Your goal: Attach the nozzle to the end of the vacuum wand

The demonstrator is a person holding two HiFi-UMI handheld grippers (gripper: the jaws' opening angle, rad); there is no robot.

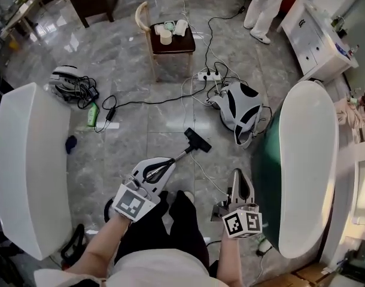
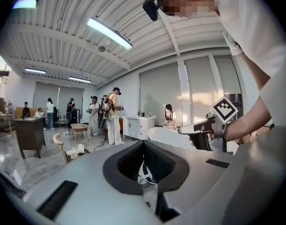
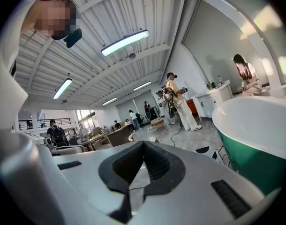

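Head view | left tool [image 1: 169, 162] closed, empty | right tool [image 1: 239, 176] closed, empty | nozzle [image 1: 198, 140] on floor [image 1: 148, 113]

Floor [image 1: 140, 115]: grey marbled tile. A white bathtub [image 1: 27, 166] stands at left and a green-sided bathtub [image 1: 308, 154] at right. A wooden chair [image 1: 178, 45] stands upper centre, with pale cups [image 1: 170, 30] on its seat. A power strip [image 1: 209, 75] lies just below the chair, cables trailing from it. A black-and-white bag [image 1: 241, 107] sits near the green-sided bathtub. A green bottle [image 1: 91, 115] and a corded headset [image 1: 67, 78] lie at left. A white cabinet [image 1: 314, 40] stands upper right, with a person in white trousers [image 1: 261, 11] near it.
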